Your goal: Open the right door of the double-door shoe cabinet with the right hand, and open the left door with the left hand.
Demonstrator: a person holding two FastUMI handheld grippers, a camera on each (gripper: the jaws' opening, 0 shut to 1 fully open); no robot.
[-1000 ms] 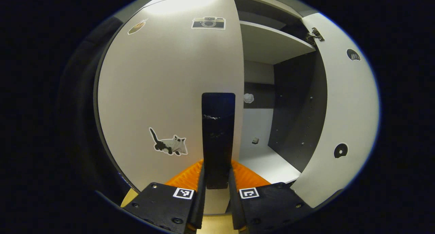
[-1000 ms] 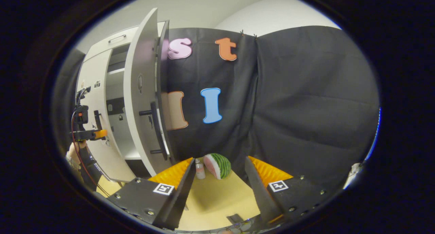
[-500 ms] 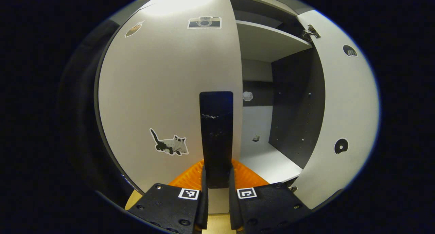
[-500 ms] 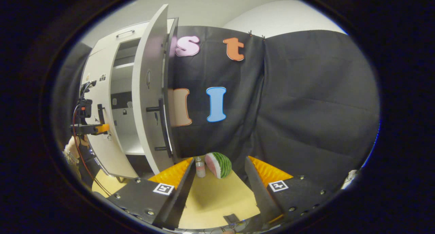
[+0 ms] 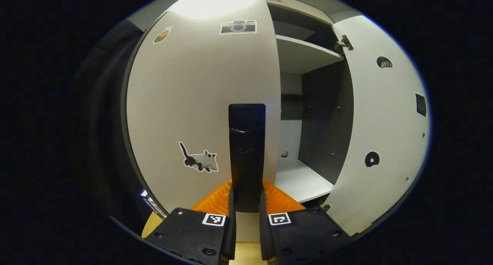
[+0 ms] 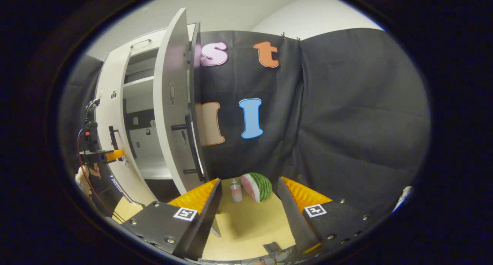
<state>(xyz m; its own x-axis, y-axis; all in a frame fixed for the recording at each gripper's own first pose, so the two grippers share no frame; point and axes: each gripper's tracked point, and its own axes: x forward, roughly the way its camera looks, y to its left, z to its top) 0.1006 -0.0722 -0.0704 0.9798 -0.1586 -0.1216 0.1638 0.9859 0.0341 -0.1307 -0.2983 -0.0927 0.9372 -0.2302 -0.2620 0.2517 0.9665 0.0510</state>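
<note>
Left door (image 5: 200, 103): closed or nearly so, black handle (image 5: 247, 153) clamped in left gripper (image 5: 246, 203) jaws. Right door (image 5: 379, 118): swung wide. Right gripper (image 6: 246, 203): jaws apart, empty. Pull outward along hinge arc, grip kept square.

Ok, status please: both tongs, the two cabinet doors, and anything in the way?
Left tongs shut on left door handle. Right tongs open, empty. Right door wide open, left door barely open. Nothing blocking.
</note>
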